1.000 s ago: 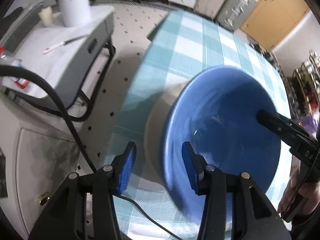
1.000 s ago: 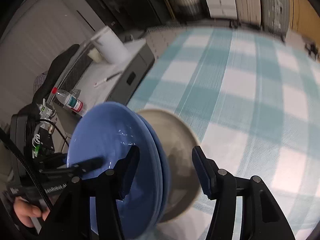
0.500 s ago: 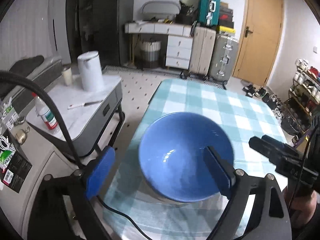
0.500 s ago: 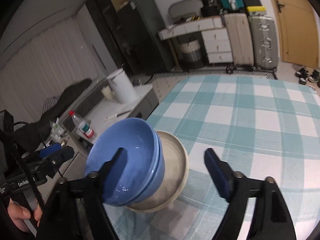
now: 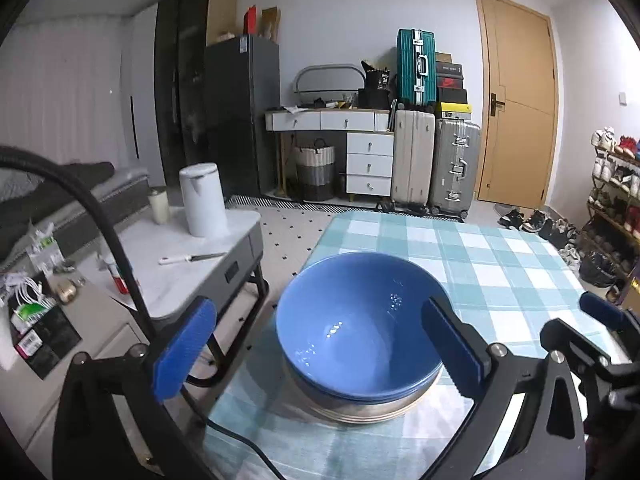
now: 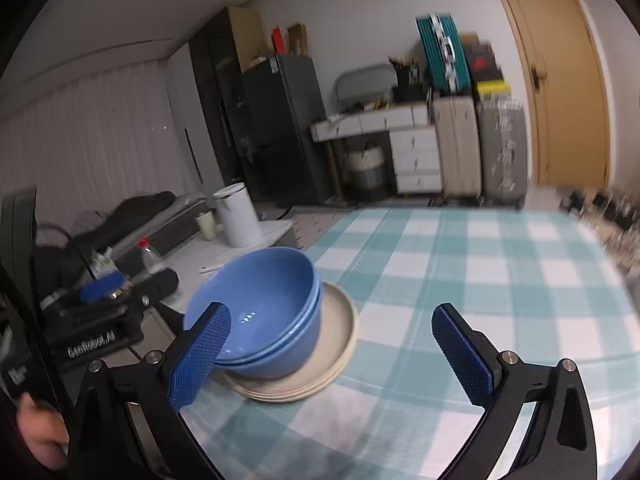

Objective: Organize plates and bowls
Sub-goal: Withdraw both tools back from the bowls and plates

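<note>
The shoe rack [image 5: 616, 184] gets chopped off at the right edge, and the suitcases [image 6: 480, 148] in the right wrist view are smeared with blur.

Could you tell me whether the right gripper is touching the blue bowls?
Apart. In the right wrist view the right gripper is opening, its blue pads nearer the camera than the blue bowls, which sit unheld on the beige plates.
</note>
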Demonstrator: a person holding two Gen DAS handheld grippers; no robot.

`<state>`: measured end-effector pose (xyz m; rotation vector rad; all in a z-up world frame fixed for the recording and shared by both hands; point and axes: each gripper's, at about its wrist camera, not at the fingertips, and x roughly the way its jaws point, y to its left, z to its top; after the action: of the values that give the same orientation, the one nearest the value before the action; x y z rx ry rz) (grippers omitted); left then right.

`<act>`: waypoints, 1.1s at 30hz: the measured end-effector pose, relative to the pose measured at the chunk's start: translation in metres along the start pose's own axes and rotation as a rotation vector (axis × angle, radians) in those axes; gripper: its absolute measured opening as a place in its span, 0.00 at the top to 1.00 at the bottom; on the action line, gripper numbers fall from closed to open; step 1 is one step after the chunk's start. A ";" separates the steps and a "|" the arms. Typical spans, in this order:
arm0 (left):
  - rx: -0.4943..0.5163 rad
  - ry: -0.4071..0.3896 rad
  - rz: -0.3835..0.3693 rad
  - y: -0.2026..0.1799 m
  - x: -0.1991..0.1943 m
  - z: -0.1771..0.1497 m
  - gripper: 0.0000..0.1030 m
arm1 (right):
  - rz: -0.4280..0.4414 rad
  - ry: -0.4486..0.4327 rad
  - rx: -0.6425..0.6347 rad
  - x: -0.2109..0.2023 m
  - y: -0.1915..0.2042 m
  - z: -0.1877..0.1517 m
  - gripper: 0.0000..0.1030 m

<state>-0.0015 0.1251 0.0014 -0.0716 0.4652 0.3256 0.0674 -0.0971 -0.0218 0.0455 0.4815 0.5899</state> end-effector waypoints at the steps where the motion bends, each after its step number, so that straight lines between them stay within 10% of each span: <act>1: 0.000 -0.002 -0.002 0.000 -0.001 0.000 0.00 | -0.014 -0.010 -0.022 -0.004 0.003 -0.002 0.01; 33: 0.039 0.042 -0.060 -0.017 -0.007 -0.020 0.00 | -0.007 0.003 0.036 -0.004 -0.003 -0.026 0.01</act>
<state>-0.0106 0.1044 -0.0133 -0.0545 0.5102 0.2565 0.0541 -0.1041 -0.0437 0.0771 0.4951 0.5744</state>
